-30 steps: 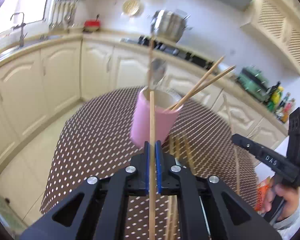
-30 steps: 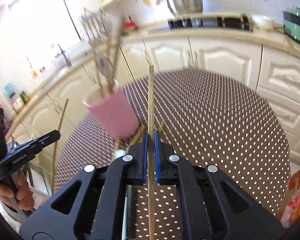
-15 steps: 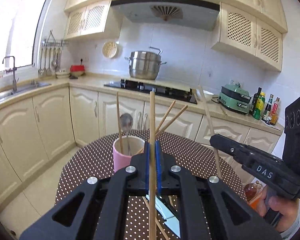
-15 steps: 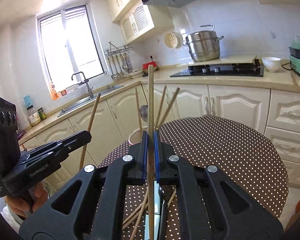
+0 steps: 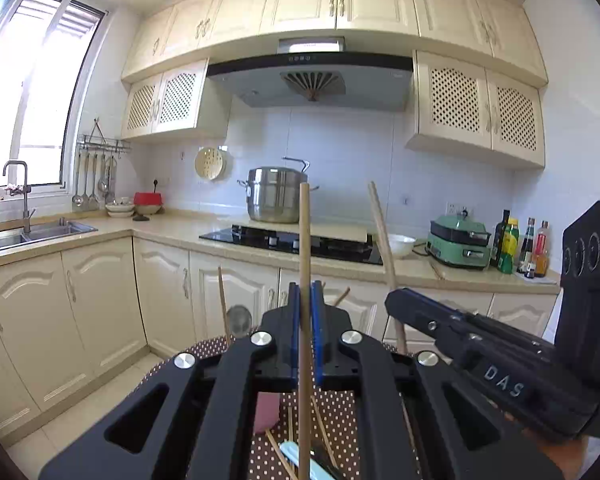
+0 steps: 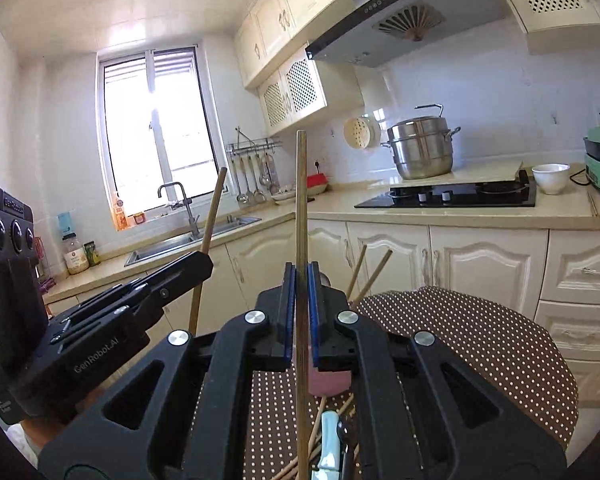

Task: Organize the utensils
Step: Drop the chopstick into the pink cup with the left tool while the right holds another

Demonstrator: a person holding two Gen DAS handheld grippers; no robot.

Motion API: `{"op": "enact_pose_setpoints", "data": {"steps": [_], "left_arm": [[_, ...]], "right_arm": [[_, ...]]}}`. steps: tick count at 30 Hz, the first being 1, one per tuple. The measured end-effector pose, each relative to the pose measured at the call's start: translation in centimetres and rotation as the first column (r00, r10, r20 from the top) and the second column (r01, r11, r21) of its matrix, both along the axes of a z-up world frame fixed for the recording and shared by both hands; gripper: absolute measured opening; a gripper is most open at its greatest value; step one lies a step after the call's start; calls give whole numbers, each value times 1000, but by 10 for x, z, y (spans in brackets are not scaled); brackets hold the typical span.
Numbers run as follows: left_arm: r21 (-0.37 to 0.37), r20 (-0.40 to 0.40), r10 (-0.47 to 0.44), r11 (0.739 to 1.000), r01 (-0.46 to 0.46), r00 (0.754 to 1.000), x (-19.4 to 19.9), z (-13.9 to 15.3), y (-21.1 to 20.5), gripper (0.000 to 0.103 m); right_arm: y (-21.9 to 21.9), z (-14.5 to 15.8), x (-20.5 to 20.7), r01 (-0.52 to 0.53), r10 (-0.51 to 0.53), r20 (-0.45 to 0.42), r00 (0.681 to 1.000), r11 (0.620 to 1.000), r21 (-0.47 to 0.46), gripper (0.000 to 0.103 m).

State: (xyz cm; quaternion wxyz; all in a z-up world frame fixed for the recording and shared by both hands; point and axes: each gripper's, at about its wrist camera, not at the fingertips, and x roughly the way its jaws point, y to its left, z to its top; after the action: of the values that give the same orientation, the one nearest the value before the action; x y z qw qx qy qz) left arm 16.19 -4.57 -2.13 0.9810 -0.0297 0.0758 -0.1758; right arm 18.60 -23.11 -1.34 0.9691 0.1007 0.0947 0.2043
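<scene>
The left claw (image 5: 305, 312) is clenched on a wooden chopstick (image 5: 304, 240) that stands upright between its blue pads. The right claw (image 6: 300, 292) grips another chopstick (image 6: 300, 200) the same way. Both are raised above the dotted worktop (image 6: 480, 340), where the pink cup (image 6: 327, 385) and loose chopsticks (image 6: 320, 420) sit below.

Wood, matt plastic and polished metal in a glossy kitchen

Pale, smooth wooden chopsticks (image 5: 305, 248) (image 6: 301, 200) are clamped by matt black plastic grippers (image 5: 305, 320) (image 6: 301, 304) with blue pads. A dotted brown cloth (image 6: 480, 344) is seen at 4 o'clock; the pink cup (image 6: 328, 383) looks matt. At 12 o'clock, a shiny steel pot (image 5: 274, 194) is set on a glossy black hob (image 5: 292, 240).
</scene>
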Motion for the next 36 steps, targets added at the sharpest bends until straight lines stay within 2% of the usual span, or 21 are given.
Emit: {"op": "enact_pose_setpoints", "data": {"steps": [7, 12, 19, 25, 31, 36], "left_arm": [[-87, 98, 5, 996, 3, 995, 29, 12, 12, 6], [-167, 114, 33, 986, -14, 993, 64, 10, 26, 6], [-244, 138, 83, 969, -47, 987, 113, -4, 39, 6], [-249, 161, 93, 967, -51, 982, 140, -18, 34, 6], [-240, 137, 96, 969, -61, 986, 161, -41, 31, 6], [-217, 126, 99, 974, -70, 987, 163, -54, 31, 6]], "right_arm": [[15, 13, 27, -24, 22, 82, 996, 999, 26, 7], [21, 16, 49, -28, 16, 157, 987, 997, 70, 7], [34, 8, 84, -35, 18, 194, 981, 996, 80, 7], [40, -1, 105, -31, 12, 210, 978, 995, 91, 7], [43, -11, 122, -15, -5, 211, 977, 996, 91, 7], [46, -18, 132, -7, -11, 209, 978, 996, 86, 7]]}}
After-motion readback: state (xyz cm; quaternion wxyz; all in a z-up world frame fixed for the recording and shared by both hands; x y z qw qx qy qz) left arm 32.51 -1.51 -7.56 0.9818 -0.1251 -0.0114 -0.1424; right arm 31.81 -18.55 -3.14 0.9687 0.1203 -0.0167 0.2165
